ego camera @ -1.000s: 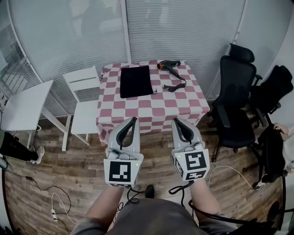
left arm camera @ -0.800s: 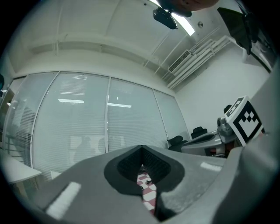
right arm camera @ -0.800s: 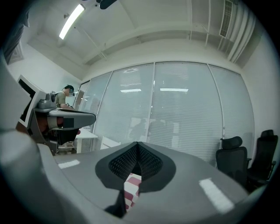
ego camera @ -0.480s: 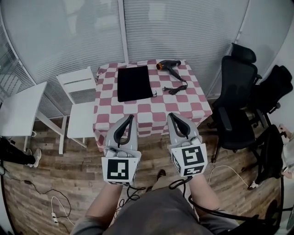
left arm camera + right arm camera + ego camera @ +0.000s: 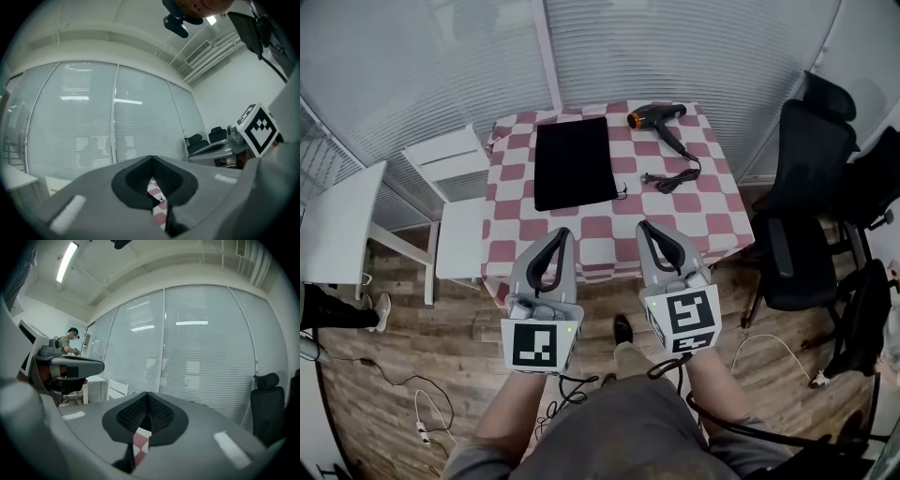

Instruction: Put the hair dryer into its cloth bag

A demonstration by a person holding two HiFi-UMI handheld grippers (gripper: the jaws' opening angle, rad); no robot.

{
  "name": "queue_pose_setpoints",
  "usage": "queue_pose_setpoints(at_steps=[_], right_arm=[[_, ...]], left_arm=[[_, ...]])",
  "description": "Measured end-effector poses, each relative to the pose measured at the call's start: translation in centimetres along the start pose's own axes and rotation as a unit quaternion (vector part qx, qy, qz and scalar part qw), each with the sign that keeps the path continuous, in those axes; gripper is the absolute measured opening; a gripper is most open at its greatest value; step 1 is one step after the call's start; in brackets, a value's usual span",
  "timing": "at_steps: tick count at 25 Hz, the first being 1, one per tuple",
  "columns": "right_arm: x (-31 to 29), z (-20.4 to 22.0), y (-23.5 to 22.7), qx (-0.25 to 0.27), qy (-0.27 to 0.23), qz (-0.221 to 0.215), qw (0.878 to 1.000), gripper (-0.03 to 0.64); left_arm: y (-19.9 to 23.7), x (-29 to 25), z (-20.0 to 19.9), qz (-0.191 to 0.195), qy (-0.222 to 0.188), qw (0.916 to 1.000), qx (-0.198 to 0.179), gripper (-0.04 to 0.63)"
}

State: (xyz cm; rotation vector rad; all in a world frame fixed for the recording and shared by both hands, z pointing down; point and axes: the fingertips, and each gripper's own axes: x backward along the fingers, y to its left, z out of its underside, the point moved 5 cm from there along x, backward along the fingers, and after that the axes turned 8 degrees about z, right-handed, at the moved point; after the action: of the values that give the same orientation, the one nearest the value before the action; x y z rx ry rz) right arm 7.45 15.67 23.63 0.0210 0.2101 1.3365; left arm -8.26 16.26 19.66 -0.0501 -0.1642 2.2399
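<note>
A black cloth bag lies flat on the red-and-white checked table, left of middle. The black hair dryer with an orange nozzle rests at the table's far right, its cord coiled nearer me. My left gripper and right gripper hover side by side over the table's near edge, short of both objects. Both are shut with nothing between their jaws. In the left gripper view only a sliver of checked cloth shows past the closed jaws; likewise the checked cloth in the right gripper view.
A white chair stands at the table's left, with a white side table further left. Black office chairs crowd the right side. Frosted glass walls close off the back. Cables trail on the wooden floor.
Both grippers have moved forward together, from over the floor to the table's near edge. The table, bag and dryer sit closer in the head view. Both jaws stayed shut.
</note>
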Motion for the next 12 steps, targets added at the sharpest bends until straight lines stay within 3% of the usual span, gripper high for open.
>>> queue_pose_setpoints(at_steps=[3,12], right_arm=[[-3.5,0.5,-1.0,-0.002,0.007,-0.022,1.000,0.028],[-12.0,-2.7,-2.8,0.011,-0.029,-0.083,0.996,0.028]], left_arm=[[1.3,-2.9,0.6,-0.013,0.015,0.9998,-0.003,0.000],[5.6,-9.0,-2.2,-0.063,-0.002,0.9969,-0.046,0.000]])
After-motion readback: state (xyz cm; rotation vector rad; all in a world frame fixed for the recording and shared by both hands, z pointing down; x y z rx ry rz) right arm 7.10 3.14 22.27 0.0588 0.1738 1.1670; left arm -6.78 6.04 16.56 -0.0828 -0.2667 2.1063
